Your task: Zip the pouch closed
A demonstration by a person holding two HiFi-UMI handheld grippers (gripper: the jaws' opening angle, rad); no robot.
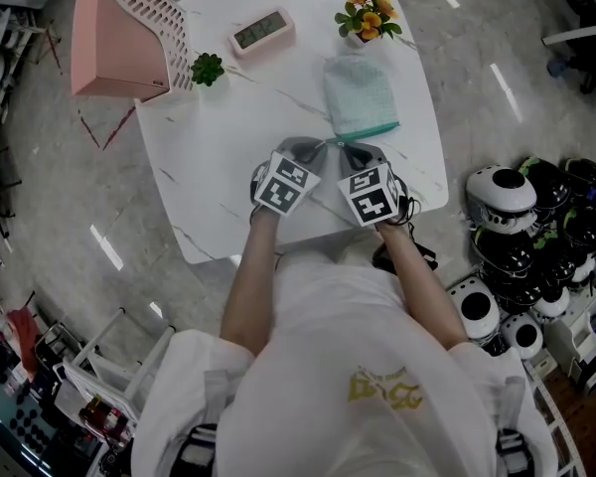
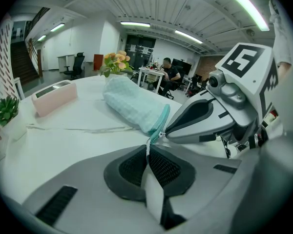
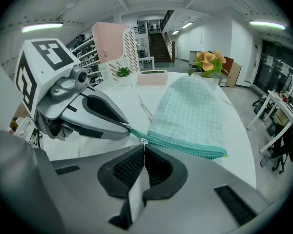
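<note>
With left gripper (image 2: 147,152) clamping the pouch (image 3: 190,111) by its end tab (image 3: 126,129) and right gripper (image 3: 143,147) pinching the zip pull (image 3: 144,141), seems poised to start zipping; calls for a steady sideways draw.

One mint-green checked pouch (image 1: 361,95), with one teal zipper (image 3: 185,148) and one zip pull (image 3: 144,141). Two claws, the left claw (image 2: 148,149) and the right claw (image 3: 143,149). Two marker cubes (image 1: 284,183), one per claw. One white marbled tabletop (image 1: 228,137). On it one pink digital clock (image 1: 260,31), one pot of orange flowers (image 1: 366,18), one small green succulent (image 1: 208,69) and, at its corner, one pink slatted box (image 1: 114,38). On the floor one heap of black-and-white rounded shells (image 1: 536,237), too crowded to count. Far behind, one seated person (image 2: 172,74).
</note>
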